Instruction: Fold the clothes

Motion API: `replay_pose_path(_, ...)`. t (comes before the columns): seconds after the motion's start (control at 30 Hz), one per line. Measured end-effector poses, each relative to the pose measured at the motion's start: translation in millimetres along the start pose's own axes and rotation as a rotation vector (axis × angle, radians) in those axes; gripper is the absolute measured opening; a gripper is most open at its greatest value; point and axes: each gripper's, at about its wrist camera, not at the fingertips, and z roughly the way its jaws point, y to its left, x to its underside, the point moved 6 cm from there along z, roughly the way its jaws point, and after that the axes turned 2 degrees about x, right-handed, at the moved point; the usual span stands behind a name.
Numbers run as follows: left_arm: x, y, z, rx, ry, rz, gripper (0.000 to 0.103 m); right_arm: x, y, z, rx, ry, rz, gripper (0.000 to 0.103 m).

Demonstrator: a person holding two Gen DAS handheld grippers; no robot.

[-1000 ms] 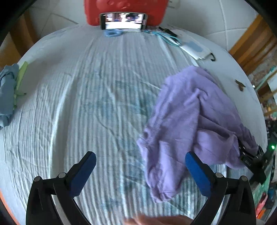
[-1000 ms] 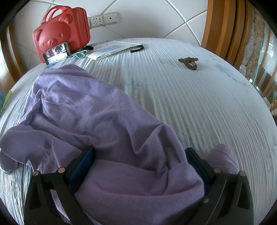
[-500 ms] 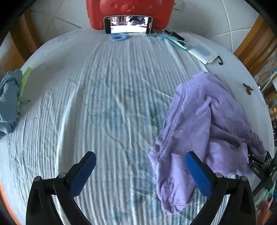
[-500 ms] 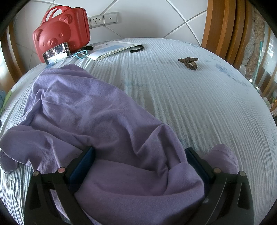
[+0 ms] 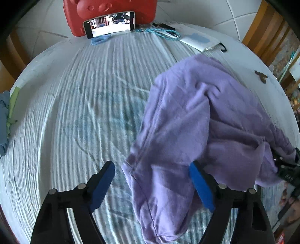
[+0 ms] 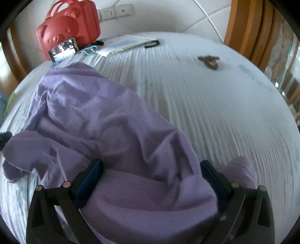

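On the bed, nearest the cameras:
Left gripper (image 5: pixel 151 180): points steeply down over the striped sheet (image 5: pixel 78 116); jaws stand fairly wide and have just been closing; the lower left edge of the garment lies between them, and the blue pads (image 5: pixel 200 187) do not press it
Right gripper (image 6: pixel 150 174): set low over the other end of the same garment; jaws wide, a thick fold of cloth bunched between them and filling the gap; whether the pads press that fold, I cannot tell
Purple garment (image 5: pixel 196 120): crumpled, unfolded, lying on the right half of the bed as the left wrist view shows it; it runs diagonally from the near jaws toward the far items
Right gripper in left wrist view: dark body at the right edge, part buried in cloth
Left margin: blue cloth (image 5: pixel 3 122) with a green strip (image 5: pixel 13 105) beside it, at the bed's edge, well apart from the purple garment
Right, mid-distance: small brown object (image 6: pixel 209 61) on bare sheet; blurred, kind not determinable
Far edge: phone (image 5: pixel 109 23), screen lit, leaning against a red bear-faced case (image 6: pixel 69 28); teal cord (image 5: pixel 161 33) and a white booklet (image 5: pixel 198 42) just beside them
Wall behind: white tiles, socket strip (image 6: pixel 116 12)
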Motion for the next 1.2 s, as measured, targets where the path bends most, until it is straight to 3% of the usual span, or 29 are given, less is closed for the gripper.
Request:
replay_pose_path(0.13,8,-2,-5,-0.002,0.0,-0.006,0.077,11,-10,-31,0.032,-0.022,0.012,0.103)
replay_pose_path(0.33,25,-4,-8,0.0,0.014,0.011,0.077,31,-27,-64,0.015,-0.003,0.065,0.103)
replay_pose_path(0.47,37,-4,-2,-0.008,0.042,0.019,0.077,34,-38,-92,-0.005,-0.049,0.112,0.103)
replay_pose_path(0.73,41,-5,0,-0.01,0.018,0.055,0.078,57,-44,-71,0.042,0.053,0.078,0.103)
replay_pose_path(0.8,40,-3,0,-0.002,0.032,0.054,0.072,57,-43,-59,0.052,0.069,0.054,0.102)
replay_pose_path(0.83,40,-3,-2,0.007,0.029,0.053,0.054,56,-42,-53,0.055,0.076,0.041,0.093)
replay_pose_path(0.87,39,-4,-4,0.019,0.025,0.052,0.035,53,-38,-49,0.053,0.079,0.026,0.061)
replay_pose_path(0.9,39,-4,-7,0.024,0.02,0.047,0.031,46,-35,-48,0.055,0.07,0.011,0.045)
replay_pose_path(0.93,38,-2,-9,0.022,0.01,0.043,0.024,40,-32,-48,0.056,0.062,-0.004,0.036)
replay_pose_path(1.0,35,7,-16,0.04,-0.009,0.008,0.019,23,-24,-54,0.066,0.02,-0.04,0.023)
replay_pose_path(1.2,28,41,-69,0.069,-0.095,-0.053,0.017,-23,-27,-112,0.016,-0.108,-0.016,0.02)
